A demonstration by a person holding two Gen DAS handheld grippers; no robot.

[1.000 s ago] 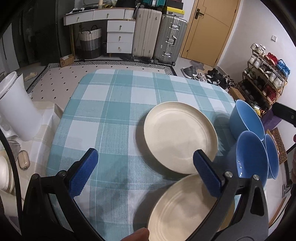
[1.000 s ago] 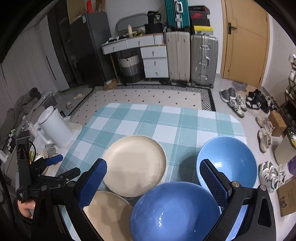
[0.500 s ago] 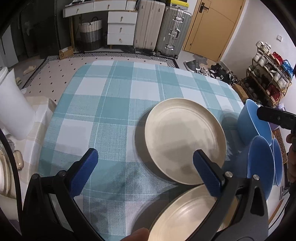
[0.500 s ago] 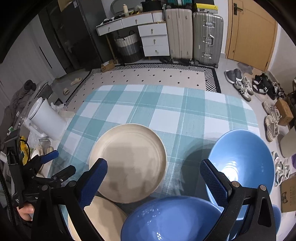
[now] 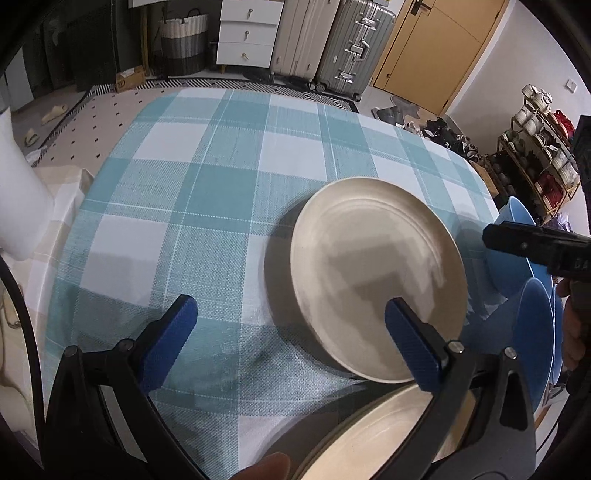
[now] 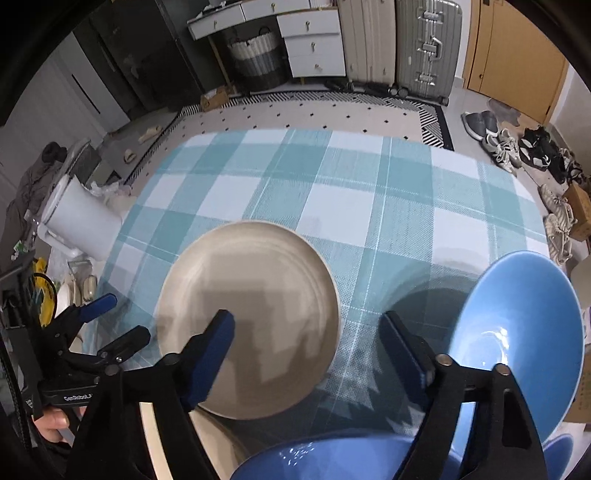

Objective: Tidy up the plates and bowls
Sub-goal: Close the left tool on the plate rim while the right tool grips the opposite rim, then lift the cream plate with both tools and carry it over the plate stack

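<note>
A cream plate (image 5: 373,273) lies on the blue-checked tablecloth (image 5: 207,192); it also shows in the right wrist view (image 6: 255,314). A second cream plate (image 5: 373,439) lies nearer, at the front edge, partly under my left gripper (image 5: 291,325), which is open and empty. Two blue bowls (image 5: 513,254) (image 5: 535,332) stand at the right. In the right wrist view one blue bowl (image 6: 524,332) is at the right and another (image 6: 332,458) at the bottom. My right gripper (image 6: 306,347) is open and empty above the cloth between the plate and the bowl.
A white bin (image 6: 77,225) stands left of the table. Suitcases (image 5: 332,40), a white drawer unit (image 5: 247,33) and a basket (image 5: 181,44) stand on the floor beyond. A shoe rack (image 5: 543,155) is at the right.
Both grippers have moved forward over the table and tilted down. The plates and bowls lie where they were. Both grippers stay open.
</note>
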